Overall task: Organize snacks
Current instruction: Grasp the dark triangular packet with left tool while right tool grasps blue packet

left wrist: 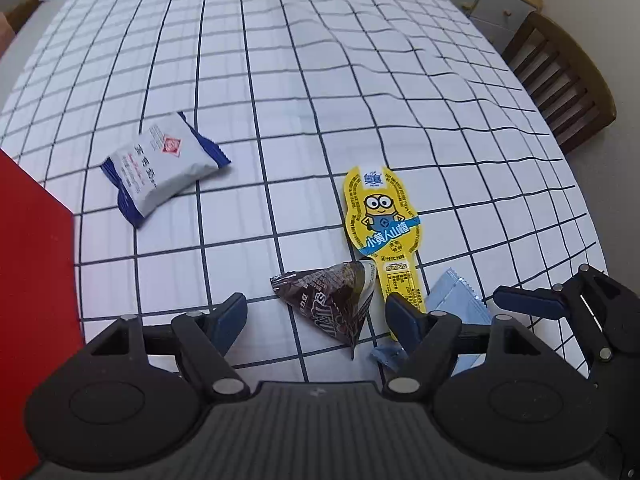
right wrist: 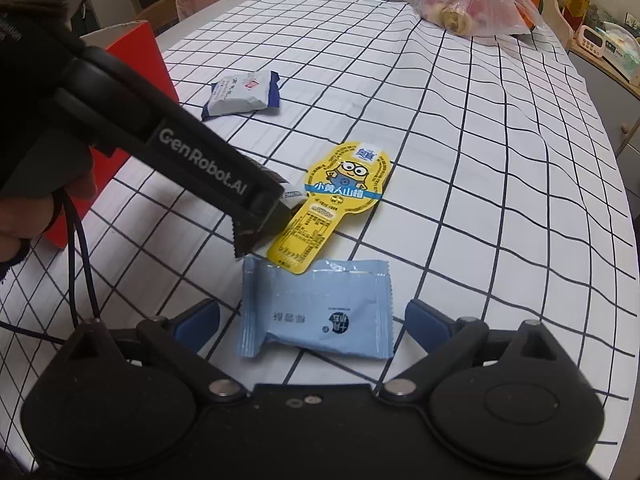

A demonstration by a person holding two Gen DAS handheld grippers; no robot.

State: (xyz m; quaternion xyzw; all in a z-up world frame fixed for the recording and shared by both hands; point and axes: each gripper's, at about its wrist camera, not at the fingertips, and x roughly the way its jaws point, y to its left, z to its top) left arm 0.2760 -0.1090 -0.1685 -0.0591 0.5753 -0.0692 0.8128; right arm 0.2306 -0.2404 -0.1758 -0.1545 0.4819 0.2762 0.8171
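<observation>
Left-wrist view, left to right. A red box (left wrist: 36, 280) with flat, matte walls stands at the left edge of the worktop (left wrist: 320, 80), which is covered in a white cloth with a dark grid, slightly rippled. Near the box lies a white pillow-shaped packet (left wrist: 160, 168) with blue crimped ends, its long axis running diagonally from lower left to upper right. The left gripper (left wrist: 316, 312) has its jaws moderately wide apart, and nothing is pressed between its blue pads. Between them lies a dark brown triangular foil packet (left wrist: 336, 304), glossy and creased, its narrow tip pointing toward the camera. Just beside it on the right, a flat yellow paddle-shaped packet (left wrist: 380, 216) lies with its broad cartoon-printed end away from the camera and its narrow handle toward it; the brown packet's corner appears to overlap the handle, though the gripper partly hides this.

Right-wrist view. The right gripper (right wrist: 312, 320) stands wide, its pads on either side of a pale blue rectangular packet (right wrist: 316, 312) with serrated ends, long axis crosswise, untouched. A clear plastic bag (right wrist: 472, 0) sits at the far end.
</observation>
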